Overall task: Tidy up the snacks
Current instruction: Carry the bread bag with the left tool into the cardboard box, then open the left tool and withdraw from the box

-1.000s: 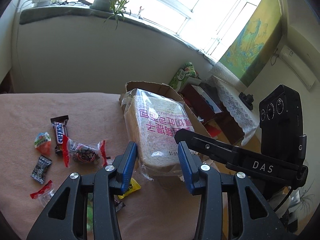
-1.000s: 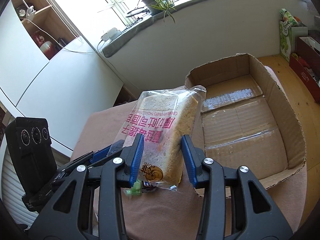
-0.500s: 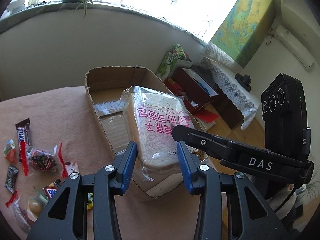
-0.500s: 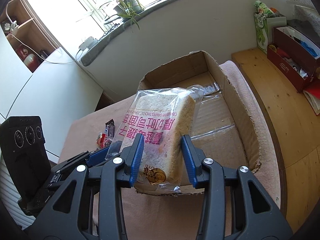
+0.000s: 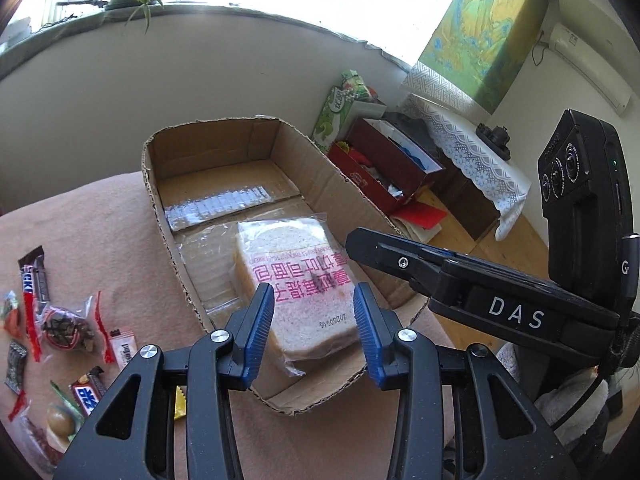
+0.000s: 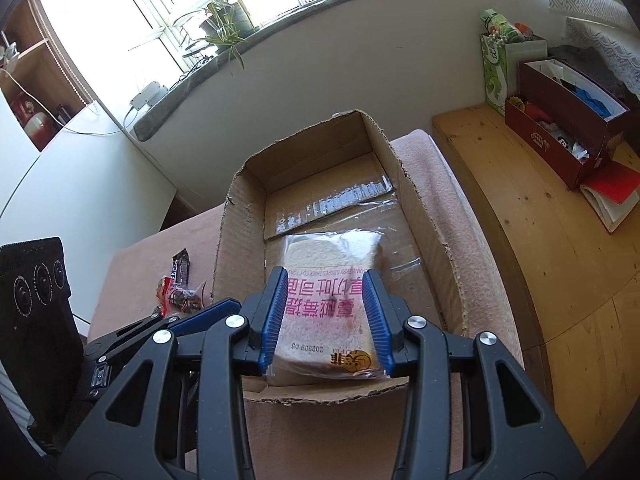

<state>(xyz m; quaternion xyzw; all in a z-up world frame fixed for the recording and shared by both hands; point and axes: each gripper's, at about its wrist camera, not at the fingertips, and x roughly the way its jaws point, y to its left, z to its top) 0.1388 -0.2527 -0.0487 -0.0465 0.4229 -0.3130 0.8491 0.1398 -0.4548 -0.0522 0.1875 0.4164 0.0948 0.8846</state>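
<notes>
Your left gripper point(image 5: 314, 332) and right gripper point(image 6: 325, 322) both clamping the clear-bagged sliced bread loaf point(image 6: 326, 312), lowered inside the open brown cardboard box point(image 5: 160, 216), wrapped sweets point(image 5: 66, 326) beside it.

Far half of our cardboard box point(image 5: 224, 184): bare floor, open from above. Near half: we find the bread bag point(image 5: 304, 280). Left on the blanket: scattered candy wrappers point(image 5: 64, 324).
</notes>
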